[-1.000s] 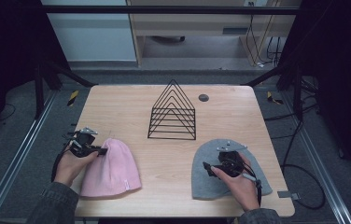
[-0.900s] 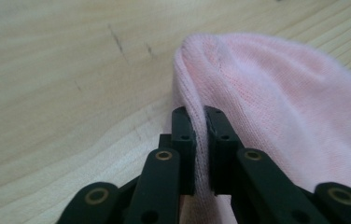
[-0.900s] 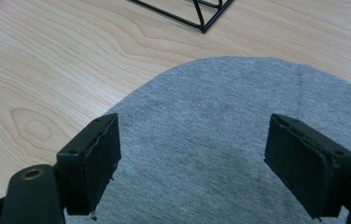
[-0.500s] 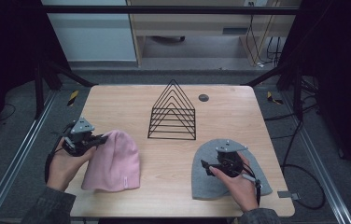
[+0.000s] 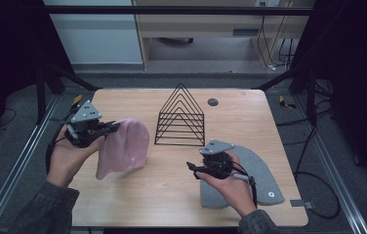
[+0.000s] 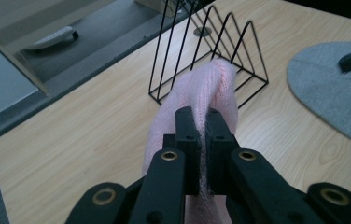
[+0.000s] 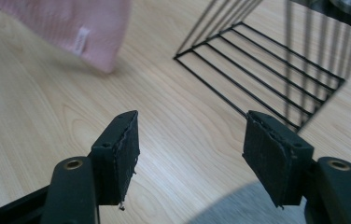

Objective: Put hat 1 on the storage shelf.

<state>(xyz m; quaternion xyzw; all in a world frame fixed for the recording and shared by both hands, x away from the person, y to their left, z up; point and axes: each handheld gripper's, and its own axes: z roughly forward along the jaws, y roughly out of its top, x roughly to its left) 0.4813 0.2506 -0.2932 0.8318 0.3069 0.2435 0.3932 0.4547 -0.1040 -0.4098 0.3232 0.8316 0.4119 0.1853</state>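
Observation:
A pink knit beanie (image 5: pixel 123 148) hangs above the left half of the table, lifted off the wood. My left gripper (image 5: pixel 109 127) is shut on its edge; in the left gripper view the pink beanie (image 6: pixel 197 93) is pinched between the jaws of the left gripper (image 6: pixel 200 122). A grey beanie (image 5: pixel 254 175) lies flat at the right front. Over its left edge my right gripper (image 5: pixel 191 168) is open, and the right gripper (image 7: pixel 190 140) has only bare wood between its jaws. A black wire rack (image 5: pixel 181 117) of triangular dividers stands mid-table.
A small dark round disc (image 5: pixel 213 102) lies on the table behind the rack. The pink beanie's lower edge (image 7: pixel 89 39) shows at upper left in the right gripper view, with the wire rack (image 7: pixel 276 60) at its right. Metal frame rails run along both table sides.
My left gripper has risen and moved back with the pink beanie, which now hangs off the table instead of lying flat. The right gripper has shifted left and forward over the grey beanie's edge.

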